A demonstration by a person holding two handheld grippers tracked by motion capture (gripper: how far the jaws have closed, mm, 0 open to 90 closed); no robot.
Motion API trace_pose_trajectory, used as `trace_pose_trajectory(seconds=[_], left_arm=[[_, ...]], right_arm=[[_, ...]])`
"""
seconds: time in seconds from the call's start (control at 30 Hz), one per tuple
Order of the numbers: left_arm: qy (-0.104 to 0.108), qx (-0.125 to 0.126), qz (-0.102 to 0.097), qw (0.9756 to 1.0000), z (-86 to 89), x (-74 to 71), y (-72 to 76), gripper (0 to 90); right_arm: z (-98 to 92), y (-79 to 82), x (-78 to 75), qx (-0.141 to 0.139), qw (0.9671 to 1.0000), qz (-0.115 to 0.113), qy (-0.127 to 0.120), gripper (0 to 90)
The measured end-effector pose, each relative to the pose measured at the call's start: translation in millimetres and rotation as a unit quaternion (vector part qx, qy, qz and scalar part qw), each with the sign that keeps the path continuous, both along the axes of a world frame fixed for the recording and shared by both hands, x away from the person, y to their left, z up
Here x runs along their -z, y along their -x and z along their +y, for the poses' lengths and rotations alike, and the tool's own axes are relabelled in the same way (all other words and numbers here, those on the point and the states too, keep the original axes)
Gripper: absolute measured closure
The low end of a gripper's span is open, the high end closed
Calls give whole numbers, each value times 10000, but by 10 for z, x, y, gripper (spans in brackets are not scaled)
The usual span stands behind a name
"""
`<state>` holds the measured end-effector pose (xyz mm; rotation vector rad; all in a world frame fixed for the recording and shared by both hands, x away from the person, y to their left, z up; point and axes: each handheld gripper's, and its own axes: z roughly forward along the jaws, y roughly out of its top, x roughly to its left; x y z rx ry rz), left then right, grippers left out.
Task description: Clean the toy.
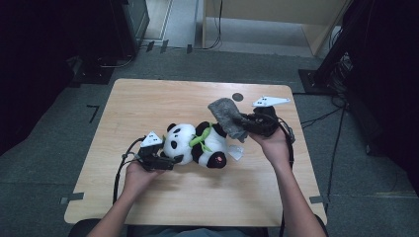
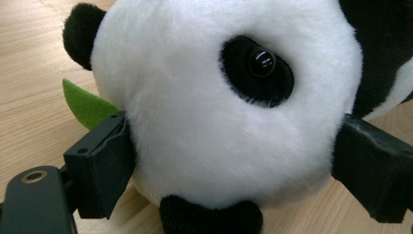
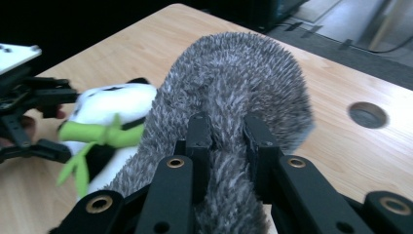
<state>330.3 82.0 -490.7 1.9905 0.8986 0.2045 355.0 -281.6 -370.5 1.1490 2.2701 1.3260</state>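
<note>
Plush black-and-white panda toy lies mid-table, head clamped by left gripper to steady it. Right gripper pinches fuzzy grey cloth tight, raised over panda's body, likely for wiping.

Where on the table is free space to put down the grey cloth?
The wooden table is bare along its far left, behind the plush panda, and across the near strip between the two forearms. It is crowded in the middle: the left gripper clamps the panda's head, and the right gripper holds the grey fuzzy cloth just beside it.
</note>
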Motion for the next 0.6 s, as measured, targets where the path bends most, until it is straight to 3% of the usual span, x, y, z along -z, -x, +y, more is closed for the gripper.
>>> trace_pose_trajectory(seconds=[0.23,0.6], left_arm=[[22,-23,27,10000,-1,-2,-1,98],[89,-71,70,9999,0,-4,-8,99]], right_arm=[[205,3,78,-303,9994,113,105,763],[173,-87,279,-247,9983,462,244,759]])
